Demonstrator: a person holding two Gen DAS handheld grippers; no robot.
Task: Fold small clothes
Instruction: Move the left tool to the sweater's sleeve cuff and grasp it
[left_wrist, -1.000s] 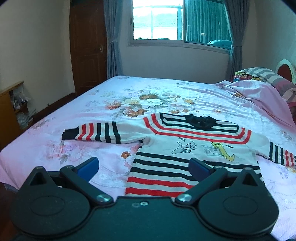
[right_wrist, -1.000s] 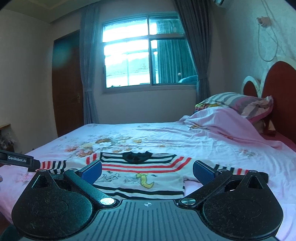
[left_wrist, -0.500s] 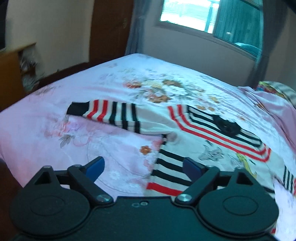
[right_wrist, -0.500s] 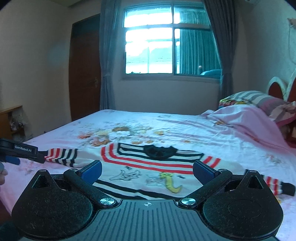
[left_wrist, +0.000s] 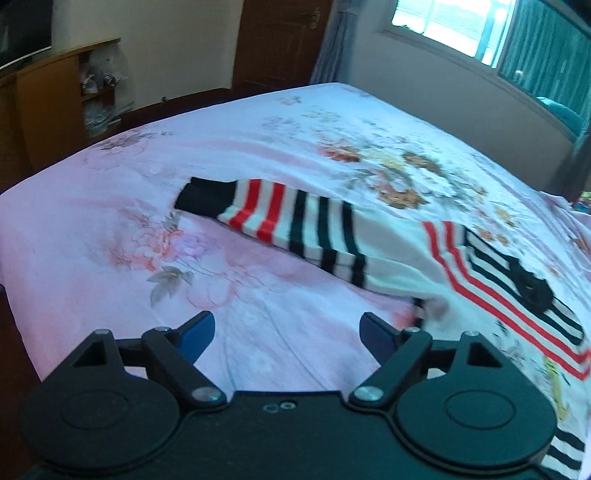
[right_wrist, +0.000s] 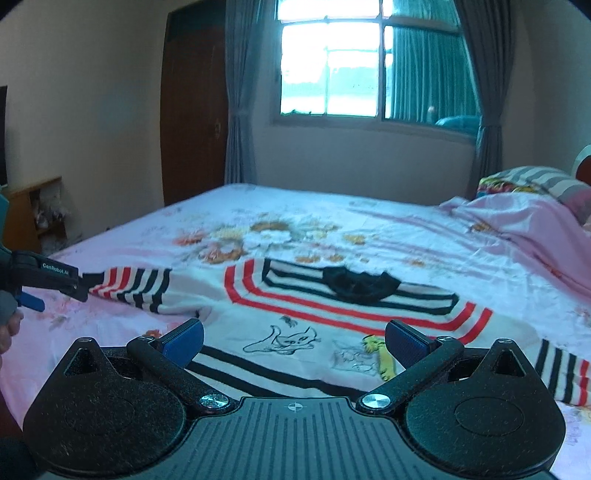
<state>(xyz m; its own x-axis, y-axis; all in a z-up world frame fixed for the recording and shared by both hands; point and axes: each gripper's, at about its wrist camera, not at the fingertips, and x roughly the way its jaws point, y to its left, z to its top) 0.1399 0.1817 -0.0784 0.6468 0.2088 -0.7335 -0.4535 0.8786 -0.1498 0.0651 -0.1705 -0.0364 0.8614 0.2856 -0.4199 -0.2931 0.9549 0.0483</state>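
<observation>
A small white sweater with red and black stripes and cartoon prints (right_wrist: 332, 317) lies flat and face up on the bed, sleeves spread. Its left sleeve (left_wrist: 295, 225) ends in a black cuff (left_wrist: 203, 197). My left gripper (left_wrist: 286, 334) is open and empty, above the sheet just short of that sleeve. In the right wrist view the left gripper (right_wrist: 40, 277) shows beside the cuff at the far left. My right gripper (right_wrist: 293, 341) is open and empty, over the sweater's chest and lower body. The right sleeve (right_wrist: 561, 369) lies at the right.
The bed (right_wrist: 406, 229) has a pink floral sheet. A rumpled pink blanket (right_wrist: 517, 221) and striped pillows (right_wrist: 546, 181) lie at the right. A wooden shelf (left_wrist: 55, 99), a brown door (right_wrist: 192, 110) and a window (right_wrist: 332, 66) stand beyond the bed's edges.
My left gripper has swung left and closer, from over the sweater's hem toward the left sleeve. My right gripper has moved left and forward over the sweater body. Both stay open.
</observation>
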